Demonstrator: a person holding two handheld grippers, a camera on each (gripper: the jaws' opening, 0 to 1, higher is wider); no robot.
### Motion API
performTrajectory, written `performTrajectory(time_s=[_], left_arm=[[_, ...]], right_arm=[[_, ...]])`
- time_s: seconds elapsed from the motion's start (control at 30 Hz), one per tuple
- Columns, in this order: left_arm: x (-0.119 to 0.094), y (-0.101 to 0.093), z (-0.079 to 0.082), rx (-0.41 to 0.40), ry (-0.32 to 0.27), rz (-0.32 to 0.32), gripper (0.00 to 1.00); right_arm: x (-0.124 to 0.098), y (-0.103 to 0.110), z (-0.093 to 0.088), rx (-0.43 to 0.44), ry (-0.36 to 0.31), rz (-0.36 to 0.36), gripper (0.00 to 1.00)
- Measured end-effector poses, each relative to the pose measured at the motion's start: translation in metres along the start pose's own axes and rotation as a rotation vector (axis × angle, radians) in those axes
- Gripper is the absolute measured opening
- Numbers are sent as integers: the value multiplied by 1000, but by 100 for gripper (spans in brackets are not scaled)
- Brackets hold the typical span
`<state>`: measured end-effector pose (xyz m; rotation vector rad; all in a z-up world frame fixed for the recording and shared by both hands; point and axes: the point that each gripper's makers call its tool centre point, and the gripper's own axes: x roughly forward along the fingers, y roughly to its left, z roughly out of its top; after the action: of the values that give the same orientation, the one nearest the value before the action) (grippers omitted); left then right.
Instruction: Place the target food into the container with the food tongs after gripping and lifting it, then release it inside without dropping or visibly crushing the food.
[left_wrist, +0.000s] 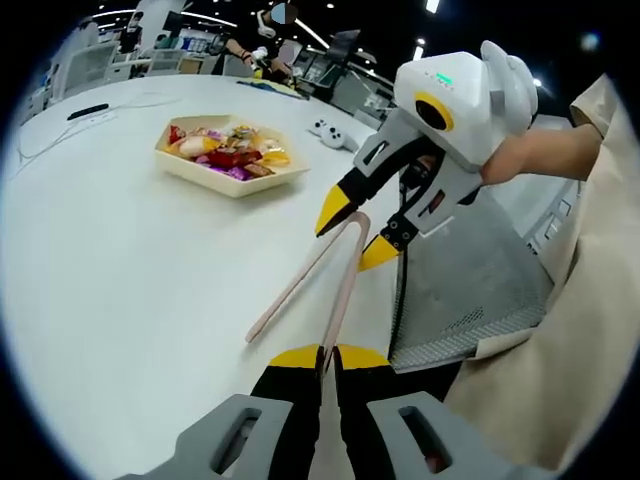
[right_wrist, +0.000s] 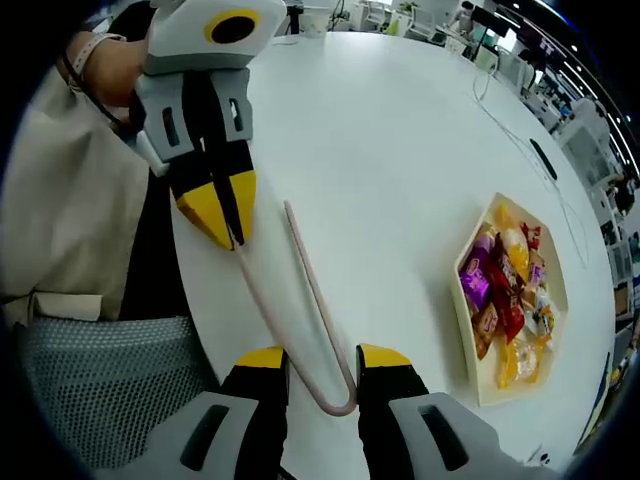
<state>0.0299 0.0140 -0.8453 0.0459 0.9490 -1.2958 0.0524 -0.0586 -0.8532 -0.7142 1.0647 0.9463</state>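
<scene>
Pink food tongs (left_wrist: 335, 285) hang over the white table (left_wrist: 120, 280), their two arms splayed. My left gripper (left_wrist: 327, 358) is shut on the tip of one arm; the other arm's tip is free. My right gripper (left_wrist: 357, 228) comes in from the right and pinches the tongs' bent end. In the right gripper view, the tongs' bend (right_wrist: 335, 400) sits between my right gripper (right_wrist: 323, 358) jaws, which touch both arms. The left gripper (right_wrist: 222, 222) clamps an arm tip there. A cream hexagonal tray (left_wrist: 235, 187) holds wrapped snacks (left_wrist: 228, 150); the tray (right_wrist: 478, 385) and snacks (right_wrist: 505, 300) lie apart from both grippers.
A white game controller (left_wrist: 330, 131) lies beyond the tray, and a black device (left_wrist: 88, 110) with a cable sits far left. A grey mesh chair back (left_wrist: 470, 290) stands at the table edge, beside a person's beige sleeve (right_wrist: 70, 200).
</scene>
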Motion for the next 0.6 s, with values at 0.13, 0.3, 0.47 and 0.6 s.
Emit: performTrajectory(time_s=[0.13,0.3,0.47,0.6], left_arm=[[2,0,-3,3,8,-4,2],[4,0,-4,-9,6,-7,2],[4,0,-5,-8,6,-4,2],[4,-1,-5,-13,6,-4,2]], right_arm=[[2,2,-1,4,12,3,26],[6,3,-4,17,13,4,26],[7,4,-5,24,13,6,26],[7,5,-5,30,12,2,26]])
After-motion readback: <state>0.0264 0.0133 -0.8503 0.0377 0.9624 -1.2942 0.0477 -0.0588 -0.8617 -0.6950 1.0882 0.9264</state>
